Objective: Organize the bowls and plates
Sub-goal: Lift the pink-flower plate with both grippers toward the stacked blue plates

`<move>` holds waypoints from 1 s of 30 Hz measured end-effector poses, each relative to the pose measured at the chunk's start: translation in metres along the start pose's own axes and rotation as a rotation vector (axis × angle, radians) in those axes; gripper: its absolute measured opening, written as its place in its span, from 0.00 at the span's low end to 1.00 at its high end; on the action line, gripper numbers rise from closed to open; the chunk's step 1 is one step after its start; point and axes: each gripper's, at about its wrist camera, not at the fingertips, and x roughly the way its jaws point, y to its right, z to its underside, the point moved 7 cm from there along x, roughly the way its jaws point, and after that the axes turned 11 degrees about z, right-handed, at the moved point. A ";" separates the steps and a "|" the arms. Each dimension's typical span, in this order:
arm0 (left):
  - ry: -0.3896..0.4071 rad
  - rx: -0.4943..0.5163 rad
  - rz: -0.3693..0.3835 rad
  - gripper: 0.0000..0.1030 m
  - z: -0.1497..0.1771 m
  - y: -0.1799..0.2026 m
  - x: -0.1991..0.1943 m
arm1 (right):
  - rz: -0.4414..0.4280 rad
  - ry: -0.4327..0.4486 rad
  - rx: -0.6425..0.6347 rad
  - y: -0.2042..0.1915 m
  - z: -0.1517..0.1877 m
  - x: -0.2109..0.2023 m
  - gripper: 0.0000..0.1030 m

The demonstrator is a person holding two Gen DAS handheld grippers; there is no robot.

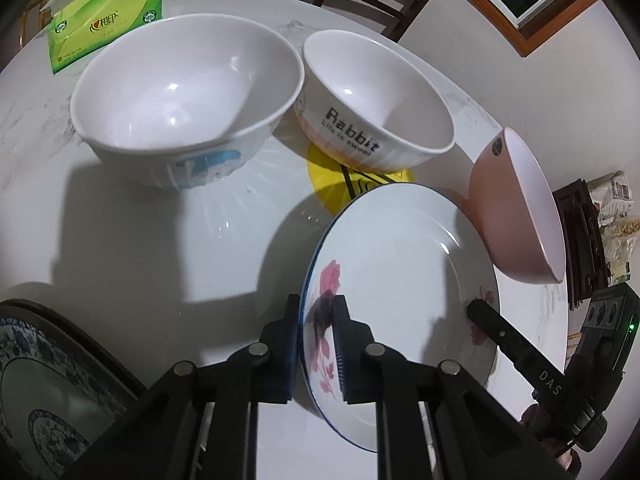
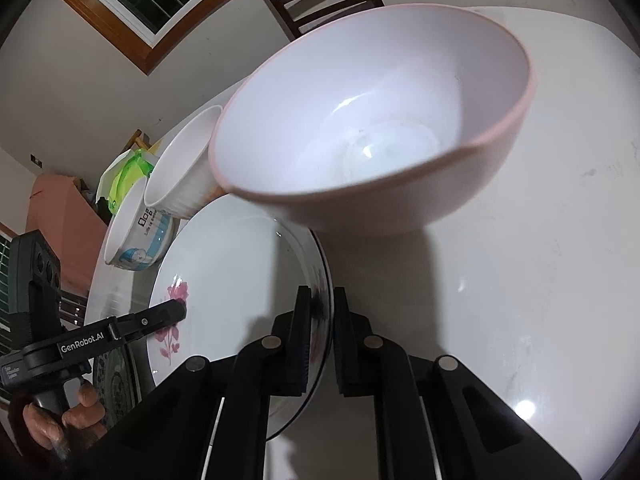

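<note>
Plate [image 1: 400, 264]: white, thin blue rim, pink flowers. Bowls: one pink outside, white inside [image 2: 372, 120]; one white, black "Rabbit" lettering [image 1: 380, 100]; one white, blue cartoon print [image 1: 184, 96]. Tissue box [image 1: 104, 24]: green. Worktop [image 1: 120, 220]: white, faint grey marbling.

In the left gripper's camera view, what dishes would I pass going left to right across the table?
Blue patterned plate → big white bowl → Rabbit bowl → flowered plate → pink bowl.
</note>
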 end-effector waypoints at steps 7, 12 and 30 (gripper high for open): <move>-0.023 0.037 0.001 0.16 0.007 0.012 0.006 | 0.000 -0.020 0.021 0.005 0.023 -0.012 0.10; -0.035 0.052 0.002 0.16 0.017 0.016 0.005 | 0.001 -0.033 0.025 0.007 0.047 -0.025 0.10; -0.090 0.117 0.005 0.17 0.075 0.022 0.002 | 0.009 -0.072 0.063 0.015 0.116 -0.060 0.10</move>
